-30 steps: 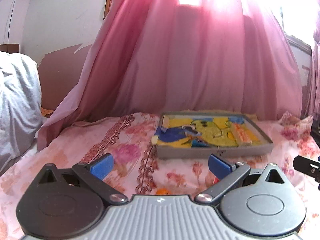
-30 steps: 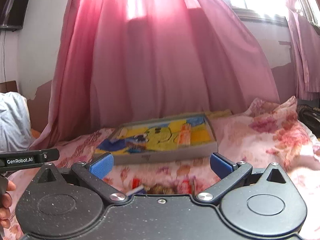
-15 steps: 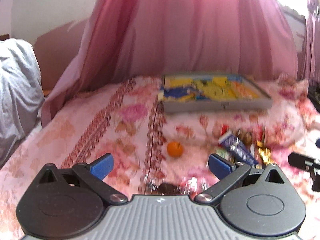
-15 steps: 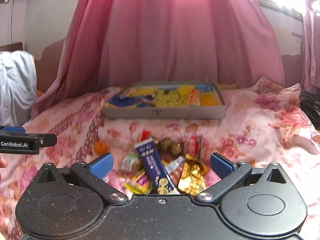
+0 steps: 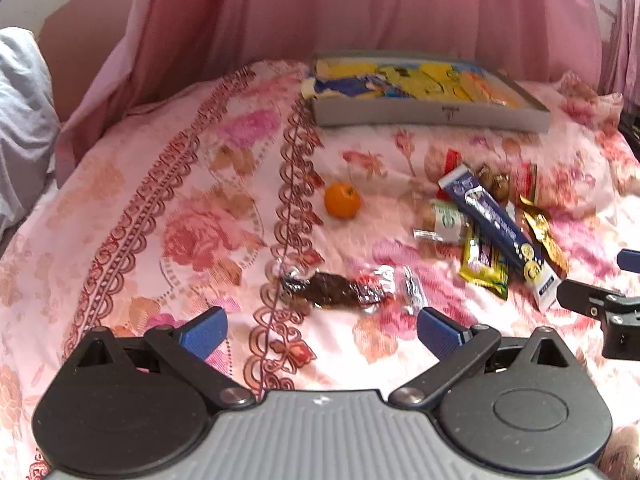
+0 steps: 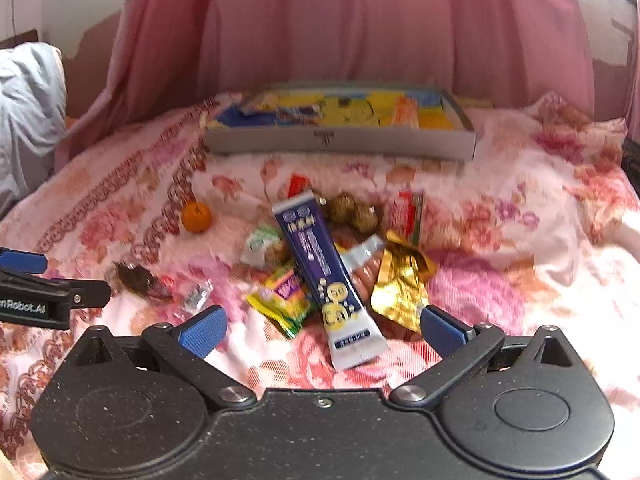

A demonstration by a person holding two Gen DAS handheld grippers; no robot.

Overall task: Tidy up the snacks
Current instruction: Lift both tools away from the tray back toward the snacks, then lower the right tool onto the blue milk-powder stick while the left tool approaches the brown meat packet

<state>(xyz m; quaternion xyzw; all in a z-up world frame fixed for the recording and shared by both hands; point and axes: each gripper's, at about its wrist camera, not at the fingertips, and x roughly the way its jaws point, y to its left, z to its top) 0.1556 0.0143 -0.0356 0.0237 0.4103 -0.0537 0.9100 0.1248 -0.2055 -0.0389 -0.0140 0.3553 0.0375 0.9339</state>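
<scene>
Both claws wide open, holding nothing: left claw (image 5: pixel 322 326) hovers over the brown-filled clear wrapper (image 5: pixel 334 290), right claw (image 6: pixel 322 328) over the main snack pile. All of it sits on the floral bed sheet (image 5: pixel 160 200), not yet sorted.

Layout:
- Grey tray (image 6: pixel 340 142) at the far side of the bed, already lined with yellow/blue packaging.
- Long blue packet (image 6: pixel 324 268) lies on top of the pile, overlapping the yellow-green packet (image 6: pixel 286 294); the gold pouch (image 6: pixel 400 288) is just beside it on the right.
- Orange (image 5: pixel 342 200) alone, apart from the pile to the left.
- Round gold-wrapped pieces (image 6: pixel 354 210) behind the blue packet; frames blurred, count unclear.

Suggestion for the first pick: right claw takes the blue packet, since it's on top and nothing pins it. Close across its narrow width near the middle so it doesn't droop, and lift straight up to avoid dragging the packets under it. Left claw can take the brown wrapper or the orange; the orange will likely roll on soft bedding, so come down square over it.
</scene>
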